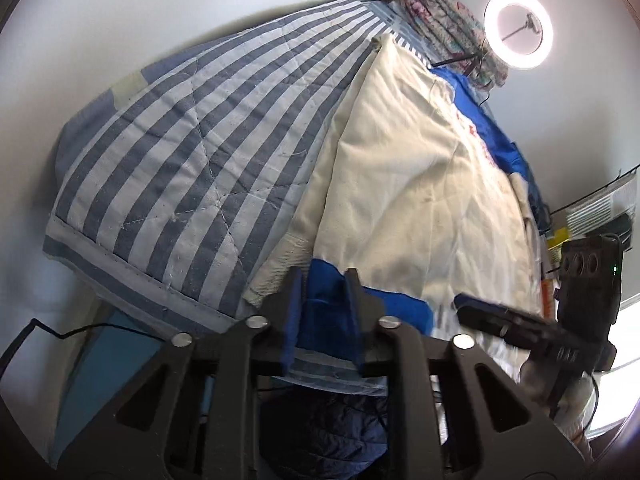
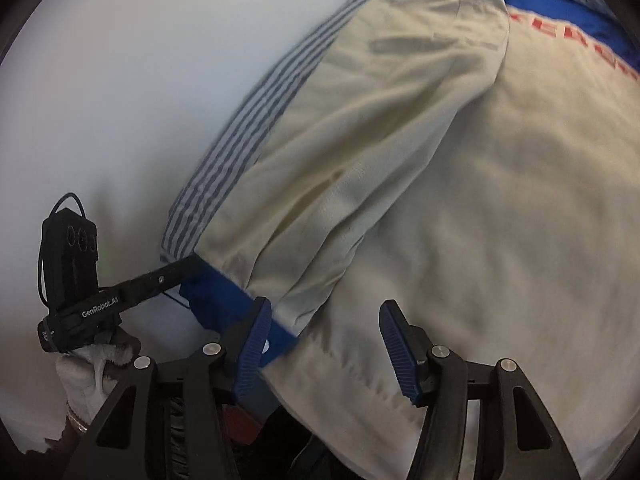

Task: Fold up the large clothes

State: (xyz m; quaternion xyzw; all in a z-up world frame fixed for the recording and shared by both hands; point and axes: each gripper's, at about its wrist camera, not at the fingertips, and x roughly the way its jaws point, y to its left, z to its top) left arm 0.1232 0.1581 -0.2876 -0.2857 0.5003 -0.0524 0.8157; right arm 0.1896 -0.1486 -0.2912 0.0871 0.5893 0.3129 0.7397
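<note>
Left wrist view: we are looking along the left gripper [image 1: 322, 280], whose two fingers are standing close together and pinching the blue hem [image 1: 320, 316] of the cream garment [image 1: 408, 184]; the grip is presumably there to keep that edge controlled while the cloth is being folded. The garment is lying spread across the striped quilt [image 1: 188, 148], reaching from the quilt's near edge, where the left gripper is biting, toward the far corner, where a rolled floral blanket [image 1: 448, 28] and a ring light [image 1: 519, 34] are sitting. The right gripper [image 1: 520, 328] is appearing low on the right over the near edge of the cloth; from this angle we cannot tell how it is set. Right wrist view: we are now looking along the right gripper [image 2: 324, 344], whose ribbed blue fingers [image 2: 252, 344] are standing spread apart around the lower corner of the garment [image 2: 460, 200], the blue hem [image 2: 240, 304] just touching the left finger; we judge it is poised to take a second hold. The left gripper [image 2: 176, 268] is reaching in from the left, meeting the hem beside the quilt's striped edge [image 2: 224, 160]. A red print [image 2: 580, 36] is showing near the garment's far end.
</note>
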